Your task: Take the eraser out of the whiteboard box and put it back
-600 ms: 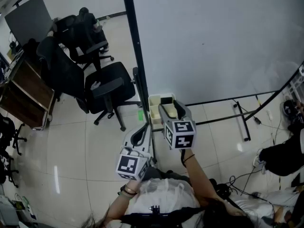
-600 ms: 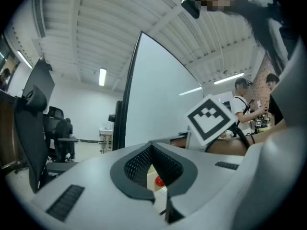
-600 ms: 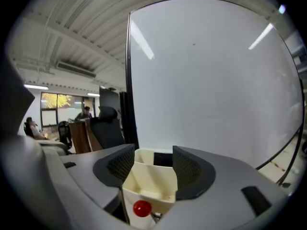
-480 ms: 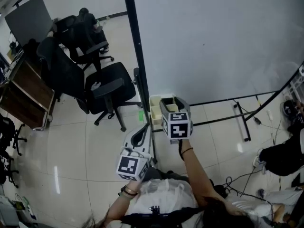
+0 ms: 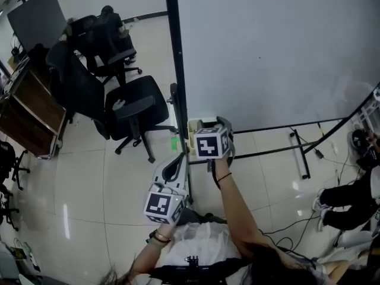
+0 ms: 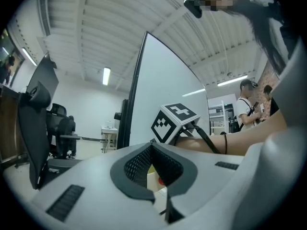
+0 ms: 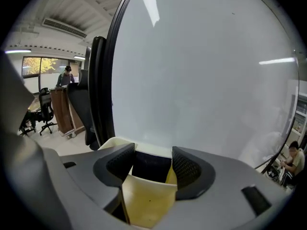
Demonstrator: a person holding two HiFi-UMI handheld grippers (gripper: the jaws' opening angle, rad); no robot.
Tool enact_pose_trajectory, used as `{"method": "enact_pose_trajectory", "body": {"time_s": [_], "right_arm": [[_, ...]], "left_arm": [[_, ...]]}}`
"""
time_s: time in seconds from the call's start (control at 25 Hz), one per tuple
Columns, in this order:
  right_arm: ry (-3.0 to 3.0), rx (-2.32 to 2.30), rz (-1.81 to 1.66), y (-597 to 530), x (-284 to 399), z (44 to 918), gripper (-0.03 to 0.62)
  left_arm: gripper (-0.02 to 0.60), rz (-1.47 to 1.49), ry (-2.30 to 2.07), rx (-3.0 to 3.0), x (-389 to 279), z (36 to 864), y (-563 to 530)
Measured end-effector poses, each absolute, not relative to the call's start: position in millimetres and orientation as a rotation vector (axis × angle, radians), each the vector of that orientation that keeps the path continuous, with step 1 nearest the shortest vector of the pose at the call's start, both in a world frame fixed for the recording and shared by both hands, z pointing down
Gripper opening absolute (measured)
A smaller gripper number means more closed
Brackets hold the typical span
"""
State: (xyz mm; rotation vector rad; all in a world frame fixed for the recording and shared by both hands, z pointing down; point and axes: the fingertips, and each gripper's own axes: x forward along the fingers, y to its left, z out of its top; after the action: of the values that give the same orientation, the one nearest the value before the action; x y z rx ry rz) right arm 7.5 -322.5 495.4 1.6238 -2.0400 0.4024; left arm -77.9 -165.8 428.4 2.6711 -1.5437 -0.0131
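A cream whiteboard box (image 5: 193, 128) hangs at the lower left corner of the whiteboard (image 5: 273, 46). My right gripper (image 5: 215, 125) reaches into it from above, tilted downward. In the right gripper view its jaws (image 7: 152, 153) stand wide, one on each side of the dark eraser (image 7: 151, 166), which sits upright behind a cream box wall (image 7: 146, 202). A yellow sliver of box shows between the eraser and the right pad (image 7: 186, 169). My left gripper (image 5: 180, 159) hovers lower and to the left, level, its tips (image 6: 151, 146) together and empty. Through its fingers I glimpse the box (image 6: 153, 182).
The board's black post (image 5: 177, 52) rises just left of the box. Black office chairs (image 5: 130, 108) and a wooden cabinet (image 5: 29, 123) stand at left. The board's floor bars (image 5: 300, 150) and cables (image 5: 297, 224) lie at right, near a seated person (image 5: 350, 195).
My right gripper has moved up and forward from beside the box to over and into it. The left gripper has stayed where it was.
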Motion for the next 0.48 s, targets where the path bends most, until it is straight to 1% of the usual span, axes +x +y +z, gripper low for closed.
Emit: {"method": "enact_pose_trajectory", "body": {"time_s": [0.24,0.48], "right_arm": [[-2.128,1.634,0.357,-317,11,481,0.275],[-2.313,1.656,0.136,-291,16,395,0.273]], "left_arm": [[-0.015,-0.011,-1.521,2.689,-72,430,-166],[-0.015,-0.023,-1.495,2.696,-70,429,-166]]}}
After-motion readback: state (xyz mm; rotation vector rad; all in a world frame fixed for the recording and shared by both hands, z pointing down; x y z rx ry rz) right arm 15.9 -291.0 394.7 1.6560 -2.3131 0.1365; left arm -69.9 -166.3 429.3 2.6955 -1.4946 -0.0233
